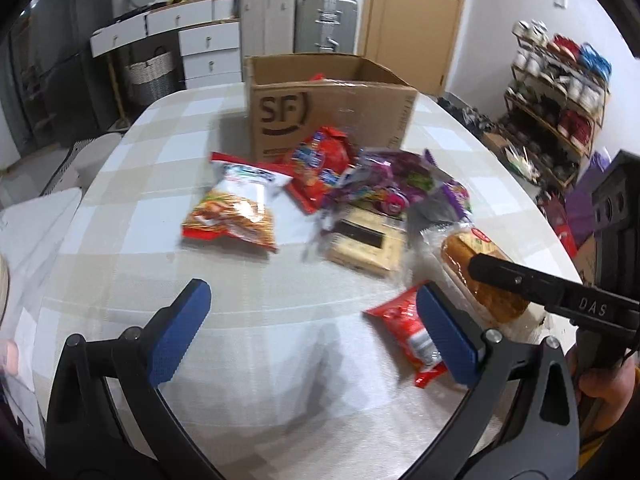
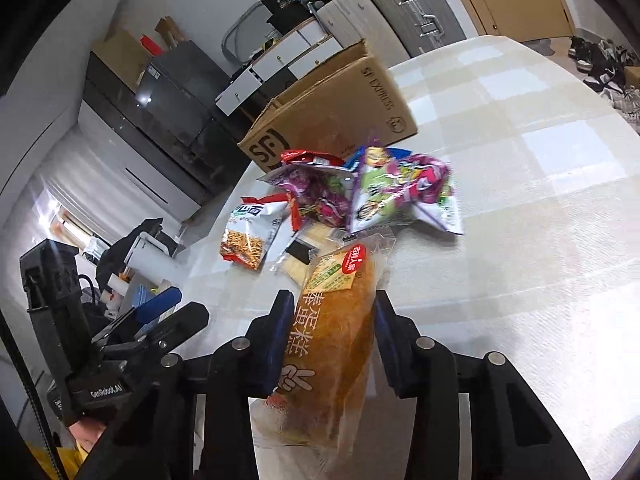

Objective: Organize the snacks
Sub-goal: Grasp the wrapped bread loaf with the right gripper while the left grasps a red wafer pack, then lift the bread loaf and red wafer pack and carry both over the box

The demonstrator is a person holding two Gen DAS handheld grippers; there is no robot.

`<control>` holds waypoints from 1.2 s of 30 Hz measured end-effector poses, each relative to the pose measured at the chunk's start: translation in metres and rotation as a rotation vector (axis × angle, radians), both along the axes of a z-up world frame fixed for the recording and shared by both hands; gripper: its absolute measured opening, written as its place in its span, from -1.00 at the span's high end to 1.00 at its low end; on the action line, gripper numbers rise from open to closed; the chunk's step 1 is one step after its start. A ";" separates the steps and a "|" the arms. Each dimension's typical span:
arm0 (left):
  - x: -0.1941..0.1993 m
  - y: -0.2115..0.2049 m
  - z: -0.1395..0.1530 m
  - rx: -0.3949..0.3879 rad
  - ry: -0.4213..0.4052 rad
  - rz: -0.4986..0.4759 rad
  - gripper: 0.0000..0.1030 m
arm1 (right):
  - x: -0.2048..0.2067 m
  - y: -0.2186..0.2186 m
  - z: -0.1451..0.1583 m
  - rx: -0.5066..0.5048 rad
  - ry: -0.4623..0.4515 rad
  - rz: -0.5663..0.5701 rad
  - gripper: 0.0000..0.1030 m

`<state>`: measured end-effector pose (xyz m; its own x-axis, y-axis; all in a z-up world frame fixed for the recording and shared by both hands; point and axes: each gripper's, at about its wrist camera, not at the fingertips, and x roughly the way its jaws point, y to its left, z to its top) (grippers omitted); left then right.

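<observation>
My right gripper (image 2: 334, 304) is shut on a wrapped golden cake loaf (image 2: 340, 320), its blue pads pressing both long sides. In the left wrist view that cake (image 1: 468, 248) lies at the table's right side with the right gripper's black finger (image 1: 520, 284) across it. My left gripper (image 1: 312, 300) stands open over bare tablecloth, nothing between its fingers. A small red packet (image 1: 400, 324) lies just beyond its right finger. Further out lie a noodle-stick bag (image 1: 232, 208), a red bag (image 1: 320, 164), purple bags (image 1: 392, 184) and a cracker pack (image 1: 368, 244). An open cardboard box (image 1: 332, 120) stands behind them.
The checked table (image 1: 240, 360) is round, and its edge curves off left and right. Suitcases (image 1: 324, 20) and white drawers (image 1: 208, 44) stand behind the table, and a shoe rack (image 1: 560, 92) is on the right. A hand (image 1: 608, 384) holds the right gripper's handle.
</observation>
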<state>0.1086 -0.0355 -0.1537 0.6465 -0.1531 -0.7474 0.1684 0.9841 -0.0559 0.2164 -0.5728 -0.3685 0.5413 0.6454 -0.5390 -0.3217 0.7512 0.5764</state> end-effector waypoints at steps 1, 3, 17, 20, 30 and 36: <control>0.001 -0.005 -0.001 0.002 0.007 -0.011 -0.99 | -0.001 -0.003 -0.001 0.005 -0.002 -0.001 0.22; 0.002 -0.013 -0.005 0.003 0.027 -0.030 -0.99 | -0.005 -0.010 -0.001 0.012 -0.008 -0.006 0.23; 0.019 -0.085 -0.052 0.008 0.230 -0.163 -0.94 | -0.029 -0.070 0.001 0.044 -0.073 -0.084 0.23; 0.021 -0.092 -0.058 0.049 0.234 -0.160 -0.57 | -0.031 -0.078 -0.001 0.055 -0.069 -0.093 0.23; 0.026 -0.077 -0.051 -0.034 0.228 -0.158 0.20 | -0.034 -0.081 0.000 0.073 -0.069 -0.102 0.23; 0.019 -0.064 -0.038 -0.046 0.168 -0.154 0.20 | -0.037 -0.073 0.017 0.067 -0.101 -0.086 0.23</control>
